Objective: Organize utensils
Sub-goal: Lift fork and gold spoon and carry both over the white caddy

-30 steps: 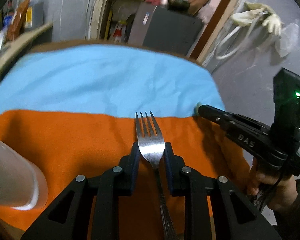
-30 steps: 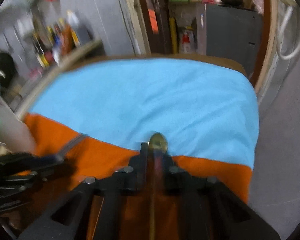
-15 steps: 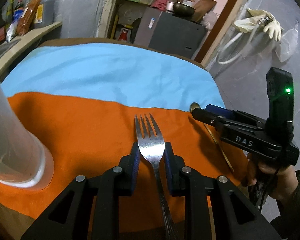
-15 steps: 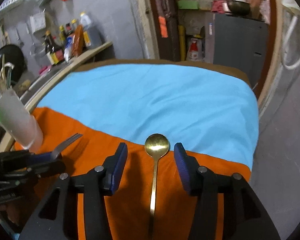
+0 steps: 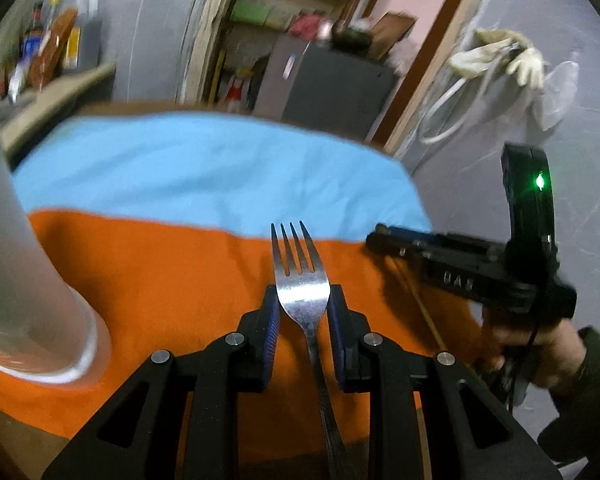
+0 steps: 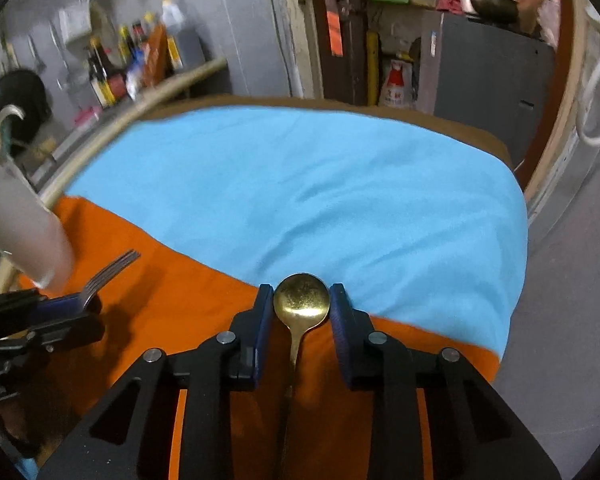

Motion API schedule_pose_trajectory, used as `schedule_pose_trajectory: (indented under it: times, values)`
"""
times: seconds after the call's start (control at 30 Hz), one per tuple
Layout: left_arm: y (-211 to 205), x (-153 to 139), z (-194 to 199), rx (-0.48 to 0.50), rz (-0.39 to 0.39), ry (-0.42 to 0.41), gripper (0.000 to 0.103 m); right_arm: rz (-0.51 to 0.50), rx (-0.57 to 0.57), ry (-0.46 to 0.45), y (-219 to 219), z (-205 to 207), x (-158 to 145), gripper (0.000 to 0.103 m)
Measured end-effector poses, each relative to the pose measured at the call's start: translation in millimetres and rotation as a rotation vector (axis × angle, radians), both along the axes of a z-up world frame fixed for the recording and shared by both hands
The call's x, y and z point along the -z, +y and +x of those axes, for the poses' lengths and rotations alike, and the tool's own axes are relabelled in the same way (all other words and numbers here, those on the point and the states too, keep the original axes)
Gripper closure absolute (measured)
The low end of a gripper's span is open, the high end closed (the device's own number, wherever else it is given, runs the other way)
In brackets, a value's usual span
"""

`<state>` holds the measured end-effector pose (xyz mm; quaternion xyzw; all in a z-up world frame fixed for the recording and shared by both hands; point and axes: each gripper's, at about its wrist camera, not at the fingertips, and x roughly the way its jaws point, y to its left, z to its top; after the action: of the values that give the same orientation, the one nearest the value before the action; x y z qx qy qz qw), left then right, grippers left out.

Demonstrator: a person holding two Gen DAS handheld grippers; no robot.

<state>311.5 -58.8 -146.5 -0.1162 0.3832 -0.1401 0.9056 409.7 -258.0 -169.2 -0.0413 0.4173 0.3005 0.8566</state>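
Note:
My left gripper (image 5: pixel 303 294) is shut on a steel fork (image 5: pixel 296 256), tines pointing away, held just above the orange cloth (image 5: pixel 160 280). A tall frosted cup (image 5: pixel 24 280) stands close at its left. In the right wrist view my right gripper (image 6: pixel 302 292) has its jaws closing on a gold spoon (image 6: pixel 300 308); both blue pads touch the edges of the bowl, and the handle runs back under the gripper. That view also has the fork (image 6: pixel 108 274) and the cup (image 6: pixel 24 232) at the left, with several utensils standing in the cup. The right gripper (image 5: pixel 380 238) appears right of the fork.
A blue cloth (image 6: pixel 320 184) covers the far half of the table. A shelf with bottles (image 6: pixel 140 60) runs along the left wall. A grey cabinet (image 6: pixel 492 72) stands behind the table. A person's hand (image 5: pixel 540 344) holds the right gripper's handle.
The right jaws went from shut on the spoon to wide open, then narrowed onto its bowl. The left gripper carried the fork nearer the cup, which now fills more of the left edge.

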Motion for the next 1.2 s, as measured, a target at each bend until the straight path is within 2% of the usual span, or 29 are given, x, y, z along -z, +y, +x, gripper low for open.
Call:
schedule_pose_trajectory:
  times: [0.2, 0.4, 0.67, 0.97, 1.2]
  values:
    - [-3, -31, -31, -0.024, 0.033, -0.194, 0.084, 0.148, 0.031, -0.273, -8, -62, -39, 0.077]
    - [-6, -53, -52, -0.050, 0.065, -0.328, 0.084, 0.273, 0.054, -0.419, -5, -92, -72, 0.077]
    - [16, -83, -61, -0.096, 0.053, -0.406, 0.084, 0.364, 0.050, -0.533, 17, -104, -119, 0.077]
    - [64, -139, -77, -0.140, 0.040, -0.455, 0.084, 0.515, 0.023, -0.614, 51, -114, -172, 0.077]
    - [114, -168, -92, -0.198, 0.065, -0.504, 0.084, 0.572, 0.009, -0.658, 92, -123, -192, 0.077]
